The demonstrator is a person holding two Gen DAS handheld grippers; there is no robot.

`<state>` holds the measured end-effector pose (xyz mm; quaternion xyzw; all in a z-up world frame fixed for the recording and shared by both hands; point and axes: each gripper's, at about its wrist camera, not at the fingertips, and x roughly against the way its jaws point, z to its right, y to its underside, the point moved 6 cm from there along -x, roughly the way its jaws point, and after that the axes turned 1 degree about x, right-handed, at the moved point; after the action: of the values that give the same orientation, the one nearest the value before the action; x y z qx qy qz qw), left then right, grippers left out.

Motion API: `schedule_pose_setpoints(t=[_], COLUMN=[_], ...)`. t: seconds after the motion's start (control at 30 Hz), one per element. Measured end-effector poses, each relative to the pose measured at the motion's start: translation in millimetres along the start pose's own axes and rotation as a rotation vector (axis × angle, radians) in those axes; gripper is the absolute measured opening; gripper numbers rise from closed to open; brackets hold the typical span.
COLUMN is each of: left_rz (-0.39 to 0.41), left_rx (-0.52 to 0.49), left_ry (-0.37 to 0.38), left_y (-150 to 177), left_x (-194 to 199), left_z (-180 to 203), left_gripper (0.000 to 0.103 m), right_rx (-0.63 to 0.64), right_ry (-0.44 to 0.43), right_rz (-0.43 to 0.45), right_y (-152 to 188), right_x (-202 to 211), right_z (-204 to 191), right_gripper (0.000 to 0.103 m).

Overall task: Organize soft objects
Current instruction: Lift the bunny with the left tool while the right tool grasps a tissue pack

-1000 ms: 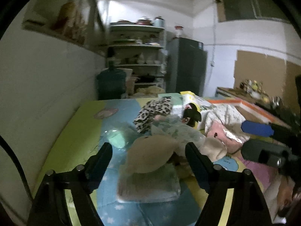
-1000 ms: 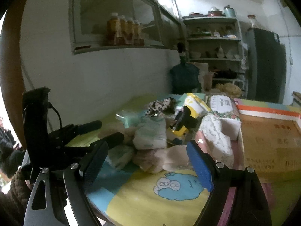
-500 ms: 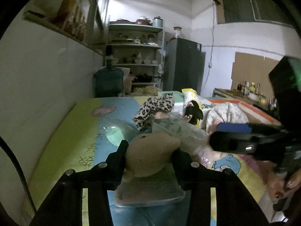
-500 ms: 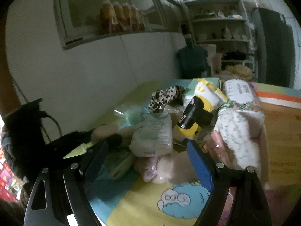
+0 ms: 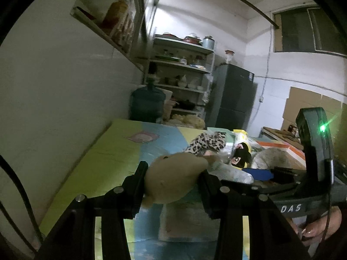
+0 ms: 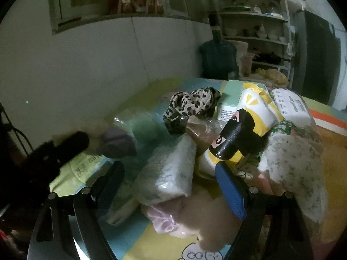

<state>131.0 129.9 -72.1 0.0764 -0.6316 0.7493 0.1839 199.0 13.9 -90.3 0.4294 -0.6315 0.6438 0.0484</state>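
My left gripper [image 5: 173, 179] is shut on a tan plush toy [image 5: 173, 176] and holds it above the mat. My right gripper [image 6: 170, 178] is open, its jaws on either side of a pale wrapped soft pack [image 6: 171, 173] in the pile. The pile also holds a leopard-print cloth [image 6: 190, 106], a yellow and black plush [image 6: 243, 134], a white floral bundle [image 6: 292, 164] and a pink soft item [image 6: 164, 218]. The leopard cloth [image 5: 208, 144] and yellow plush [image 5: 240, 153] show beyond the toy in the left wrist view.
A cartoon-print mat [image 5: 112, 158] covers the surface beside a white wall [image 5: 65, 99]. A flat wrapped pack [image 5: 182, 223] lies under the lifted toy. A water jug [image 5: 147, 106], shelves [image 5: 184, 69] and a dark fridge [image 5: 234, 99] stand behind. The right gripper's body [image 5: 312, 169] is at right.
My left gripper closed on the tan plush toy and lifted it off the pack. My right gripper moved forward into the pile, around the pale pack.
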Motion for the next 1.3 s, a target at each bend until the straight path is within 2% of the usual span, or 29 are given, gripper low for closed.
schedule_pose_setpoints(t=[0.03,0.1,0.13,0.17,0.27,0.37,0.87,1.3], left_rz=[0.004,0.010,0.011,0.010,0.002,-0.004,0.003,0.055], left_rx=[0.004,0.018,0.023,0.030,0.037,0.039,0.040,0.016], left_ry=[-0.003,-0.005,-0.003,0.000,0.007,0.007,-0.003,0.010], left_y=[0.6,-0.2,0.9,1.2,1.4,2.6,-1.7,-38.2], left_x=[1.7,3.9,5.0,5.3,4.1,4.1,11.7,4.8], left_z=[-0.7,-2.6,-2.0,-2.4,-2.9,-2.1,7.1,48.0], left_gripper=[0.045,0.045,0.045,0.045,0.045,0.045,0.045,0.045], right_rx=[0.010,0.034,0.044,0.049,0.073,0.062,0.040,-0.003], right_ry=[0.009,0.029,0.032,0.017,0.041,0.028,-0.005,0.014], right_rz=[-0.005,-0.014,-0.023,-0.039,-0.039,-0.025,0.064,0.177], right_y=[-0.4,0.6,0.9,3.0,4.5,3.7,-14.3,-32.8], right_x=[-1.2,-3.7,-5.7,-8.6,-9.4,-6.7,31.2,82.8], right_z=[-1.3,-3.2,-4.4,-6.0,-5.8,-4.9,2.2,25.6], right_gripper=[0.085,0.075,0.059,0.052,0.047,0.042,0.040,0.040])
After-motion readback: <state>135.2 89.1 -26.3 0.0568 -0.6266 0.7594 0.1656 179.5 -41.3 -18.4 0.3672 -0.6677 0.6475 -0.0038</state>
